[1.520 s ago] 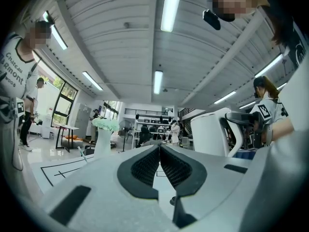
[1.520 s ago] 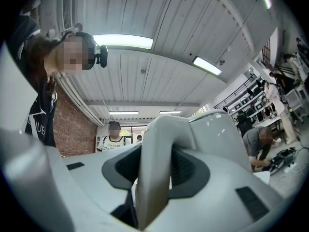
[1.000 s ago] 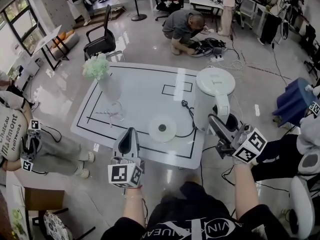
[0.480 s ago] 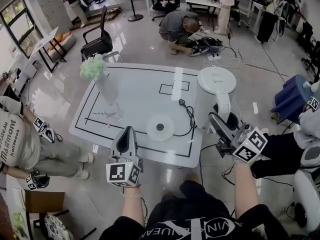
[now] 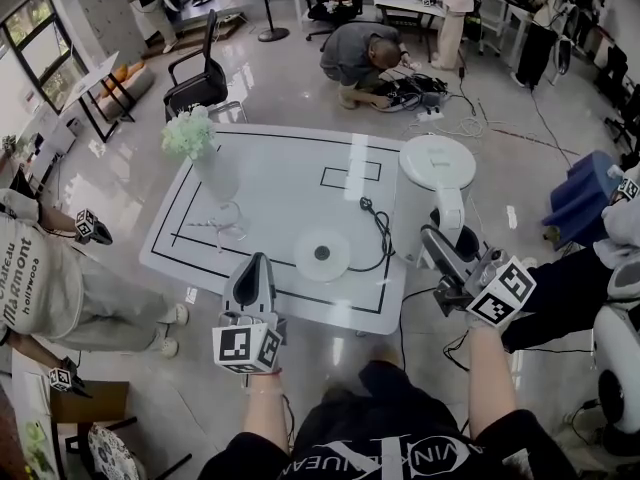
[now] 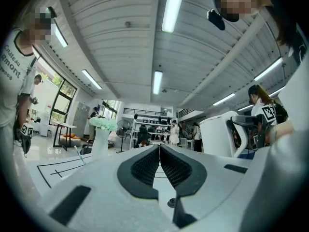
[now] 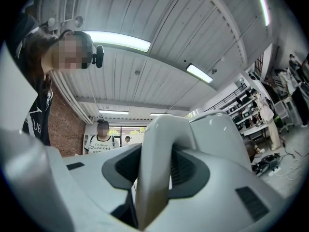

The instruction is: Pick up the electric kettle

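Note:
The white electric kettle point(image 5: 425, 193) is upright at the table's right edge, off its round base point(image 5: 322, 254). Whether its bottom rests on the table I cannot tell. My right gripper point(image 5: 440, 240) is shut on the kettle's handle point(image 7: 152, 168), which fills the gap between both pads, with the kettle body point(image 7: 217, 134) just behind. My left gripper point(image 5: 258, 263) hovers at the table's front edge, left of the base, shut and holding nothing. From the left gripper point(image 6: 159, 149) view the kettle point(image 6: 219, 134) shows at the right.
On the white table point(image 5: 280, 183) with black outlines lie the base's black cord point(image 5: 378, 230) and a white vase of pale flowers point(image 5: 205, 158) at the left. A person crouches over cables point(image 5: 365, 58) beyond the table; another stands at the left edge point(image 5: 30, 278). An office chair point(image 5: 198, 78) stands behind.
The kettle and both grippers stay nearly where they were. The person at the left edge has shifted their arms and hand-held grippers.

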Available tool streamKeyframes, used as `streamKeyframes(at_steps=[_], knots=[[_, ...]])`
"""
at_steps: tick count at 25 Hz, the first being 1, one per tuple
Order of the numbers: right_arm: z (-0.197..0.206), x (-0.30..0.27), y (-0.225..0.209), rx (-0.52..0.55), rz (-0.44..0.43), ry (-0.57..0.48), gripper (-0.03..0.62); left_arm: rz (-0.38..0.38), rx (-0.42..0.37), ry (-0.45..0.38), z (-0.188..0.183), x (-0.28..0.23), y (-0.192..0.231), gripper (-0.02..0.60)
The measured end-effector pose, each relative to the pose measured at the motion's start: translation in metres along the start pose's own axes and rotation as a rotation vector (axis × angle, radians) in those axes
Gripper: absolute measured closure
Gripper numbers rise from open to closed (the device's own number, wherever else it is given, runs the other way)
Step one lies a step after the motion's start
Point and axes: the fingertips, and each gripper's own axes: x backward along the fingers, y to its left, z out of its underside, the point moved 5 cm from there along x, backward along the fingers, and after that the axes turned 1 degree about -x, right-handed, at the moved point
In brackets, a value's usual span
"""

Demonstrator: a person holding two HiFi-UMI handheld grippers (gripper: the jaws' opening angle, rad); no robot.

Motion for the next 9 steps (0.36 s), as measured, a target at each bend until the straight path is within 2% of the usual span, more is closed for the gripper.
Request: streamKeyframes(at_steps=[9], knots=[[-0.0004,-0.0021,0.0012,-0.003,0.000,-0.006,0.453,-0.001,0.006,0.004,0.0006,0.0014,0.0012,0.566]])
